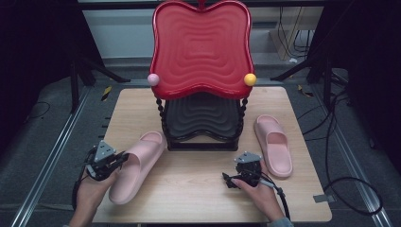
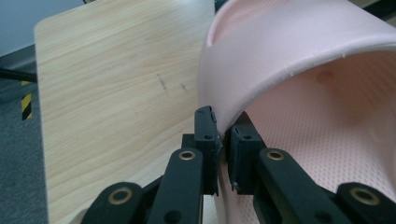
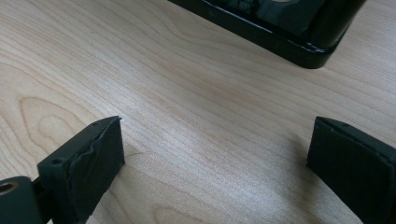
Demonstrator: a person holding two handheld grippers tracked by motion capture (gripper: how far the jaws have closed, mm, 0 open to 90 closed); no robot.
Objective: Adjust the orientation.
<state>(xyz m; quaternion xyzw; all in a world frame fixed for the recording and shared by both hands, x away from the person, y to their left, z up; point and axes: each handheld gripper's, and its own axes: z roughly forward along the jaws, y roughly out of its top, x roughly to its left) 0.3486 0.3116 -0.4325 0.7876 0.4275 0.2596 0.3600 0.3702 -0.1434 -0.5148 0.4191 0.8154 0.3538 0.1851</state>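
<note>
A: Nearest in the high view?
B: Two hands: the left gripper [image 1: 122, 158] clamps a soft pink foam slipper [image 1: 137, 166] on the light wooden table [image 1: 198, 189].
A: Left gripper view?
B: Pads pinch the strap.
A: Right gripper view?
B: The right gripper [image 3: 215, 158] gapes, holding nothing.

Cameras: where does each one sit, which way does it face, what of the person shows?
High view: above the person's side, looking forward and down on the table, the two-tier rack and both slippers; forearms, hands, left gripper and right gripper show.
Left gripper view: rides the left gripper, looking along jaws clamped on the left pink slipper.
Right gripper view: rides the right gripper, jaws apart over bare wood, facing the rack's black base.
Shared: high and left gripper views both show the held slipper.
</note>
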